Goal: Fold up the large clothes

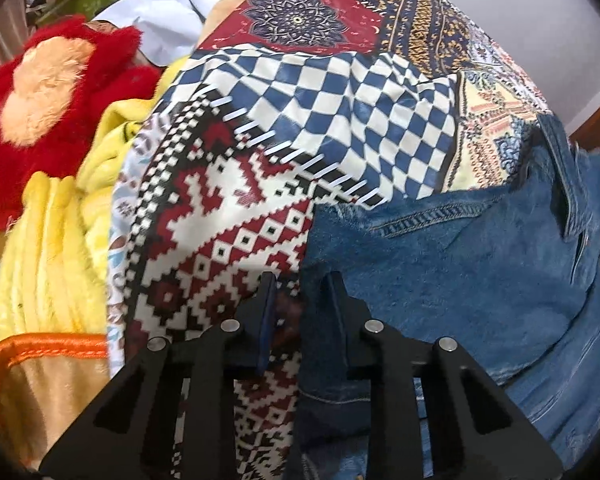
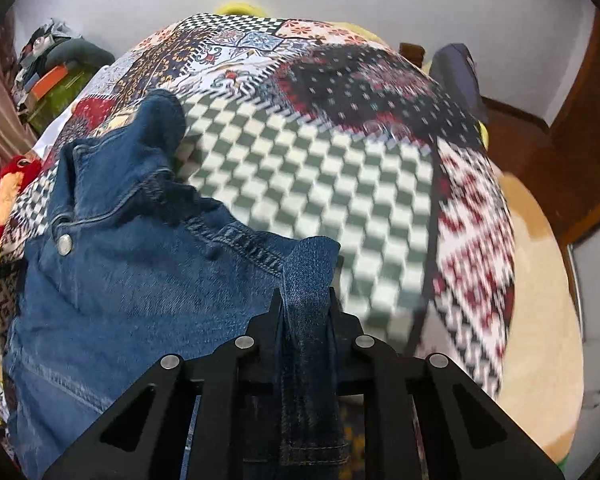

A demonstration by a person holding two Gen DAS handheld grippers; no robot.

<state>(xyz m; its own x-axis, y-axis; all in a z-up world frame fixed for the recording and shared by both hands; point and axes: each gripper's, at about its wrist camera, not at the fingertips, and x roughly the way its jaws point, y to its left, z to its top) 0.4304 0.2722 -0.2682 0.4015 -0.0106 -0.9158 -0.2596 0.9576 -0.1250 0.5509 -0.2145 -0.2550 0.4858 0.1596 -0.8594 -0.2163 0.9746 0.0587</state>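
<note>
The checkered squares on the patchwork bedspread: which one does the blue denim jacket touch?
The blue-and-white checkered patch: the blue denim jacket lies along its lower edge. The red-and-white diamond patch beside it also meets the jacket, but it isn't checkered.

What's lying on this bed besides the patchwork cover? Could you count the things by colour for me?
Blue: 1, the denim jacket, pinched by the right tongs
Red: 1, the plush toy
Yellow: 1, the fleece blanket
White: 1, the white cloth
Total: 4
</note>
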